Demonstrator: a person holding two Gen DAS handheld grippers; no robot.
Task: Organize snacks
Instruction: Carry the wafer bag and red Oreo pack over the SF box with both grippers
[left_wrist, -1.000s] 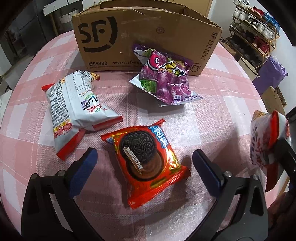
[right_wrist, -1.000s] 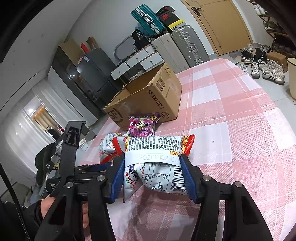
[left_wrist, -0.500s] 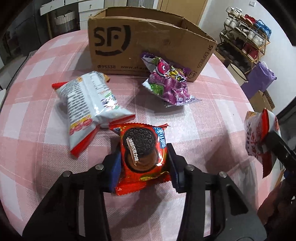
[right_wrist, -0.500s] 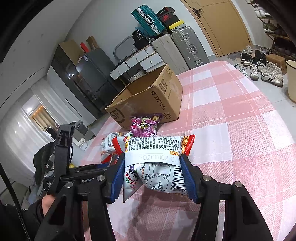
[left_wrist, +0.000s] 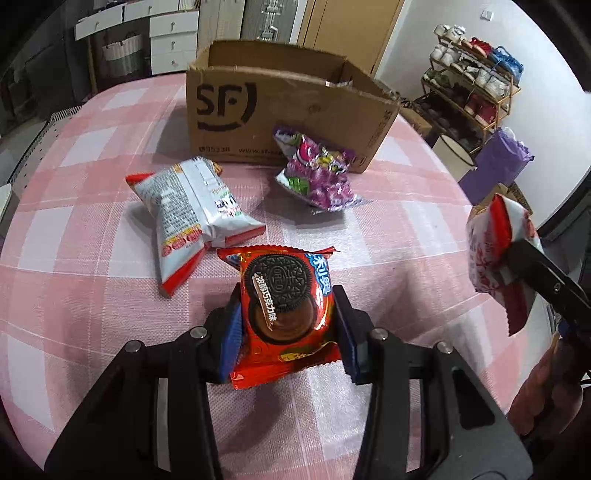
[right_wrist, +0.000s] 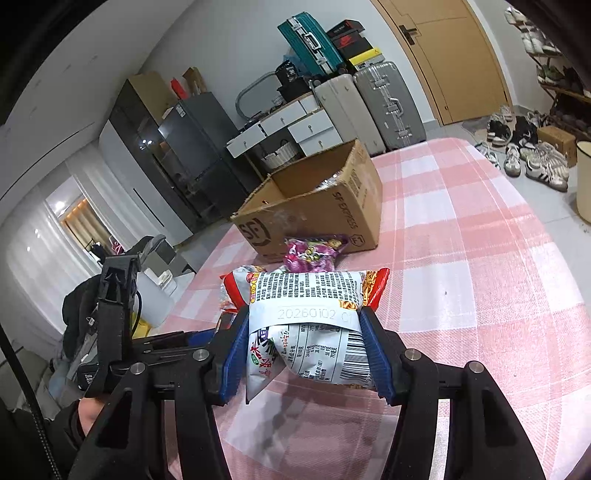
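My left gripper (left_wrist: 286, 325) is shut on a red Oreo packet (left_wrist: 284, 295) and holds it above the pink checked table (left_wrist: 92, 295). My right gripper (right_wrist: 306, 350) is shut on a white and red noodle snack bag (right_wrist: 306, 321), lifted above the table; that bag also shows at the right edge of the left wrist view (left_wrist: 495, 254). A second white and red snack bag (left_wrist: 192, 210) and a purple snack bag (left_wrist: 317, 173) lie on the table in front of an open SF cardboard box (left_wrist: 280, 110). The box (right_wrist: 314, 206) holds some packets.
The left gripper (right_wrist: 110, 332) is at the lower left of the right wrist view. The purple bag (right_wrist: 314, 253) leans against the box front. A shoe rack (left_wrist: 476, 85) and a purple bag (left_wrist: 502, 162) stand beyond the table's right edge. Suitcases (right_wrist: 369, 103) and drawers stand behind the box.
My left gripper closed on the Oreo packet and lifted it off the table, moving toward the box. My right gripper keeps holding its noodle bag, almost unmoved.
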